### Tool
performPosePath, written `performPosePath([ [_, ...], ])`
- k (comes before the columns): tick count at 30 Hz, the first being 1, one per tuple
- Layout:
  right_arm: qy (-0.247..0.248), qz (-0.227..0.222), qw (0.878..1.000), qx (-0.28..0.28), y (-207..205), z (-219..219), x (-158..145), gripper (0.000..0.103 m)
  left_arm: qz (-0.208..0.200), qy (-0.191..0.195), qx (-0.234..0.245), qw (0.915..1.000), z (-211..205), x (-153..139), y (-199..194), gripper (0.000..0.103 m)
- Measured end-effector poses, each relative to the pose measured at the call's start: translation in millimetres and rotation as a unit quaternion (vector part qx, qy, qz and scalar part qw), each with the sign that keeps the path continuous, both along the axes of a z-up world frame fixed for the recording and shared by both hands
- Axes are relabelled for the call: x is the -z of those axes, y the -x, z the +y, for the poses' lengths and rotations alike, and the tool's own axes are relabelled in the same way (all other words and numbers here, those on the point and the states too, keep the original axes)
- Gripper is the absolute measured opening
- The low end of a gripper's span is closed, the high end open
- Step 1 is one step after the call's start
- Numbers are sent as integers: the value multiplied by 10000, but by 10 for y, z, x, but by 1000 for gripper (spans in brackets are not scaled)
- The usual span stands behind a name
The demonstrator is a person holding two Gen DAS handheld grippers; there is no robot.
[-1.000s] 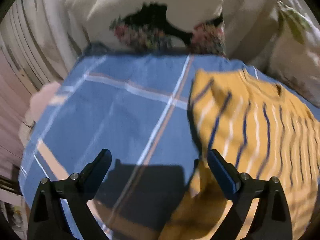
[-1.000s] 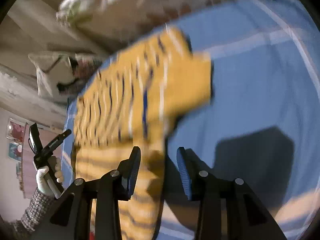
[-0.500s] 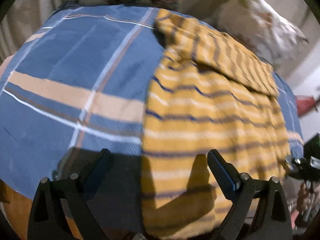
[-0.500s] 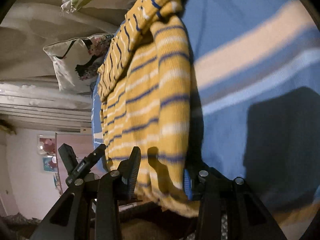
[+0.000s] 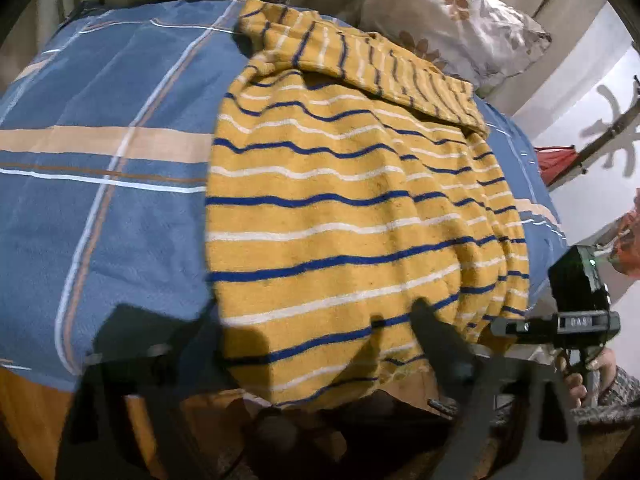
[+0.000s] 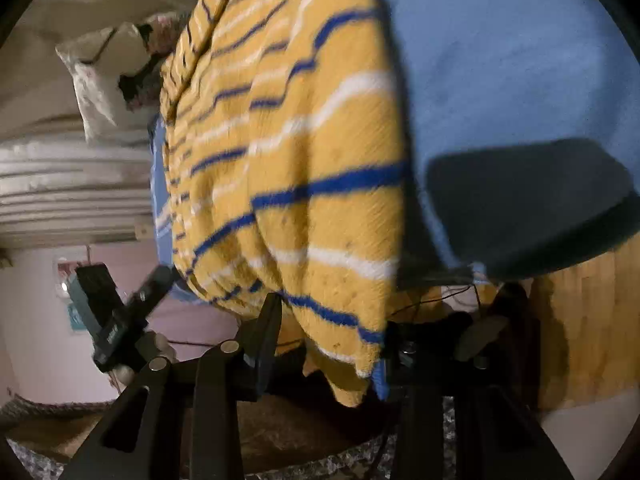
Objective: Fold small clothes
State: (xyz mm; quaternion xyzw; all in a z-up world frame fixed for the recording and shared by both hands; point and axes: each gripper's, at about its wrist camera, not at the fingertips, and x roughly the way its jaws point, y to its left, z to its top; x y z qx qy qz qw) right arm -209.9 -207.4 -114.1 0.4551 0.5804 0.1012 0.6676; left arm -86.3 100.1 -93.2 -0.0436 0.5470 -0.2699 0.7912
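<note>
1. Two grippers work at the near edge of a bed, where a yellow striped sweater point(image 5: 340, 208) lies on a blue plaid sheet point(image 5: 104, 160).
2. Left wrist view, left half: bare sheet runs from the frame's left edge to the sweater's straight left side, giving open room there. The sheet's near edge drops off at lower left over an orange-brown bed side point(image 5: 28, 412).
3. Left wrist view, bottom: the left gripper point(image 5: 280, 344) is blurred, its fingers spread wide. One finger is over bare sheet, the other point(image 5: 436, 344) over the sweater's hem; whether they touch the cloth I cannot tell.
4. Left wrist view, centre to right: the sweater's hem hangs past the bed edge at the bottom. A folded part lies across its top, at upper centre. Two floral pillows point(image 5: 448, 20) sit behind it.
5. Left wrist view, far right: the right gripper point(image 5: 560, 324) shows beside the sweater's right side. A small label on its body is too blurred to read.
6. Right wrist view, lower left: the left gripper point(image 6: 120, 312) shows, its label unreadable.
7. Right wrist view, bottom centre: the right gripper point(image 6: 328, 332) has its fingers parted, with the sweater's point(image 6: 304, 152) hanging hem between them; whether they pinch it I cannot tell.
8. Right wrist view, right half: bare sheet point(image 6: 500, 80) fills the frame, ending at the bed edge at lower right.
</note>
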Motion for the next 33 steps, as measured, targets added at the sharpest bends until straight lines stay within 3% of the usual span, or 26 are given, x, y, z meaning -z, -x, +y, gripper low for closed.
performPosePath([
  [1,84,-22,9999,-97,-17,31,-40,22,124,29,-51,9999,37,1,-32,41],
  [2,144,-36,9997,-192,-33,49,-92,17,265,81,-98,9996,85,13,-64,18],
  [3,166,-50,9995,-249,-31,57,-148,16,522,247,-220,9981,179,30,-111,10],
  [4,183,-73,9993,-312,-59,79,-205,15,664,410,-309,9965,243,30,-142,8],
  [5,212,-134,9989,-399,-93,111,-301,14,773,631,-440,9940,339,-3,-176,8],
  [8,149,-340,9975,-601,-132,161,-592,14,682,820,-545,9928,467,-193,-189,8],
  [11,-199,-795,9948,-611,-251,140,-972,14,634,1135,-613,9896,502,-417,-288,8],
  [15,-314,-1647,9843,-552,-737,-2,-1460,14,529,1465,-761,9849,403,-697,-693,8],
  [18,-294,-2118,9762,-365,-1265,-237,-1643,14,306,1432,-951,9846,262,-858,-1134,8],
  [22,0,-2124,9764,390,-2129,-698,-1453,16,-246,1082,-1513,9822,-11,-943,-1844,8],
  [26,1001,-1368,9832,675,-2710,-1047,-966,20,-380,791,-1865,9785,-114,-907,-2305,9],
  [28,1152,-1224,9846,491,-2791,-1102,-842,23,-449,638,-1828,9801,-144,-906,-2357,17],
  [30,1171,-1325,9836,358,-2757,-1115,-853,24,-536,336,-1797,9817,-167,-860,-2373,32],
  [33,1555,-1524,9758,209,-2593,-1124,-1012,46,-446,148,-1692,9845,-224,-752,-2409,32],
])
